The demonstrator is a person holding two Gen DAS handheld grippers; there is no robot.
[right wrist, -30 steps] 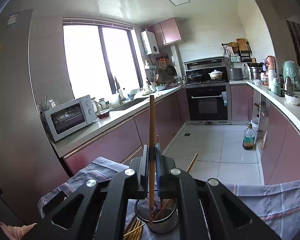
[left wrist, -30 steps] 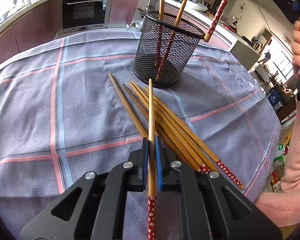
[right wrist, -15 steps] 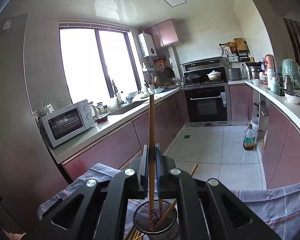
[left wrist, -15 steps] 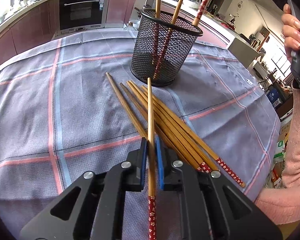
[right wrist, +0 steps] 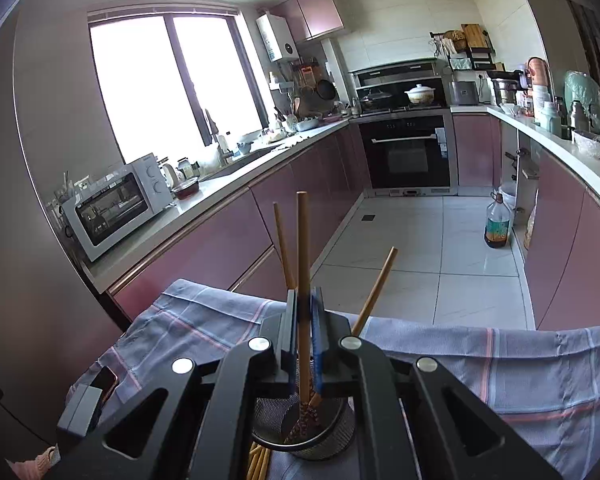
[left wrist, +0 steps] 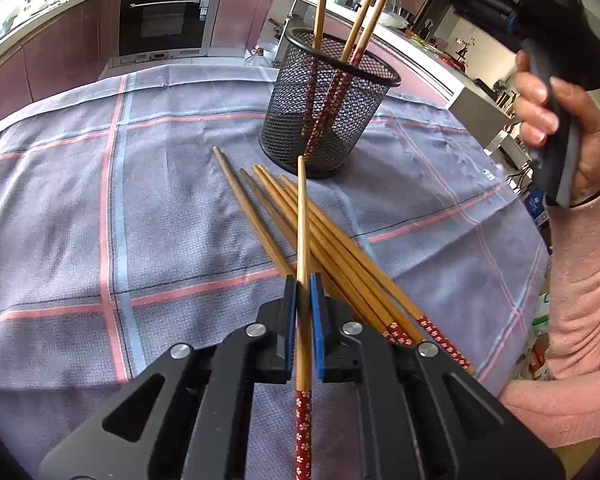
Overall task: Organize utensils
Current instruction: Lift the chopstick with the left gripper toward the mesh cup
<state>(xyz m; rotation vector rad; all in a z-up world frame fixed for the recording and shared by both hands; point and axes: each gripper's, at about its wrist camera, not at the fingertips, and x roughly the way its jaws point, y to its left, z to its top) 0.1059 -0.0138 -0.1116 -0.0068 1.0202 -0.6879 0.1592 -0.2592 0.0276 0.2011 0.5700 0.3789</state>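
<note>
Our left tongs [left wrist: 303,312] clench a stiff, light bamboo chopstick [left wrist: 303,240] mid-shaft; right tongs [right wrist: 305,320], slackened, drop another into the black mesh cup [left wrist: 328,100].

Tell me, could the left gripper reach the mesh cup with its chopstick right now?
Probably yes. The left gripper grips a chopstick aimed at the mesh cup, but the right gripper sits over its mouth, so waiting looks wise.
</note>
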